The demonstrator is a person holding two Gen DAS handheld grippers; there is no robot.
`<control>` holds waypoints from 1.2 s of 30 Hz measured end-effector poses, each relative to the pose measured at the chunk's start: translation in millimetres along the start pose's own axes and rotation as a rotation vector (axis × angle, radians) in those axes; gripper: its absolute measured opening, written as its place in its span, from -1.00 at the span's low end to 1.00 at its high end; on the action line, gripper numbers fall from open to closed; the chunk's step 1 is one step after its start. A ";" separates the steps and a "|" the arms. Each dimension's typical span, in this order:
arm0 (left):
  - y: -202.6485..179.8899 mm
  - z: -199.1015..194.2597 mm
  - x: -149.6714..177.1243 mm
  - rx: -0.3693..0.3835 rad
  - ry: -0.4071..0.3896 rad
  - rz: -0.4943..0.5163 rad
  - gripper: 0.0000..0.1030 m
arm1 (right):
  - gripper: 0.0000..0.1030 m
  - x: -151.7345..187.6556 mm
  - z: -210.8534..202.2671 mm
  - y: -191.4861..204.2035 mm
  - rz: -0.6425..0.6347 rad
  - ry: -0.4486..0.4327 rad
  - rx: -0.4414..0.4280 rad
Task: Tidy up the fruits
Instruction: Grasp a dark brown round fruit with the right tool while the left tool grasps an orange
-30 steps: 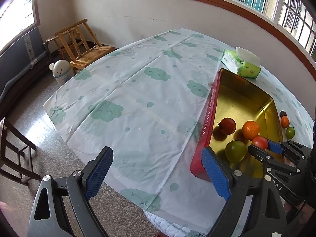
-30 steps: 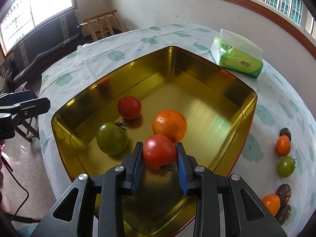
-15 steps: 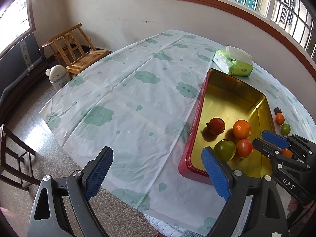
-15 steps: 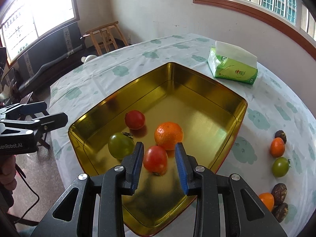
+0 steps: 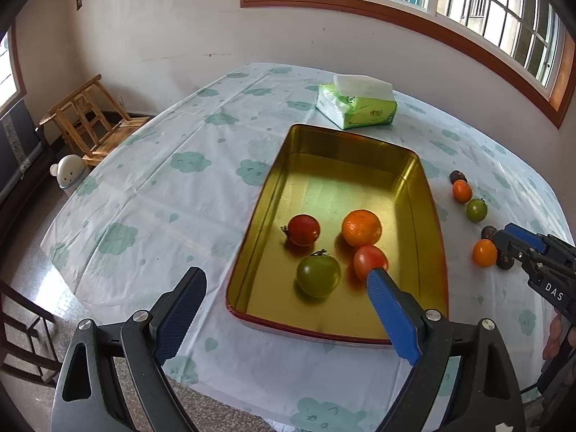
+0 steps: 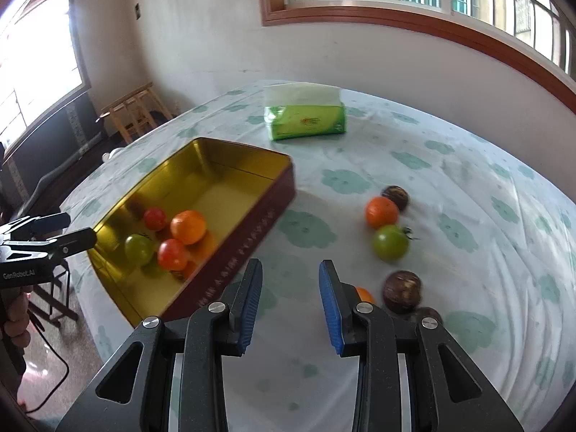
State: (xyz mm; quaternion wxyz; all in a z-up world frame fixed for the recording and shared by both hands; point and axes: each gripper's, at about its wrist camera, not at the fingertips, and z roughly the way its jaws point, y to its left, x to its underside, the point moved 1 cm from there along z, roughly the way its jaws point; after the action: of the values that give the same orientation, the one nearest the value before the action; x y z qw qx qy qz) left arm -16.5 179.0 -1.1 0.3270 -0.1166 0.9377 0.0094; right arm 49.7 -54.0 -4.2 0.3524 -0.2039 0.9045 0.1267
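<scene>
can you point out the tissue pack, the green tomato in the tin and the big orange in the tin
tissue pack (image 5: 356,106), left wrist view, on its green front face
green tomato (image 5: 318,275), left wrist view, middle of its skin
big orange (image 5: 361,227), left wrist view, centre of its peel

Orange (image 6: 364,294) half-hidden behind right tongs (image 6: 291,300)

Black handheld grippers with blue pads

Left gripper (image 5: 284,289) and right gripper (image 6: 289,302): matte black frames, silver screws, white lettering.
</scene>
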 end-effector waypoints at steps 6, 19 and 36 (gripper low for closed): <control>-36.5 2.7 -1.2 0.053 0.008 0.067 0.73 | -0.34 22.0 -3.0 -55.2 0.100 0.026 0.085; -111.0 8.3 -3.6 0.154 0.015 0.200 0.73 | -0.31 46.3 18.8 -87.0 0.156 0.072 0.115; -163.4 19.2 -0.5 0.200 0.036 0.283 0.73 | -0.15 42.5 36.1 -85.8 0.167 0.053 0.105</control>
State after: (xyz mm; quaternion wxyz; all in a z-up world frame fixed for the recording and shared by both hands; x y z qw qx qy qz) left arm 32.4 22.1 -6.3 0.3158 0.0496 0.9467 -0.0399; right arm 81.7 -128.3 -66.7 0.3269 -0.1123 0.9327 0.1026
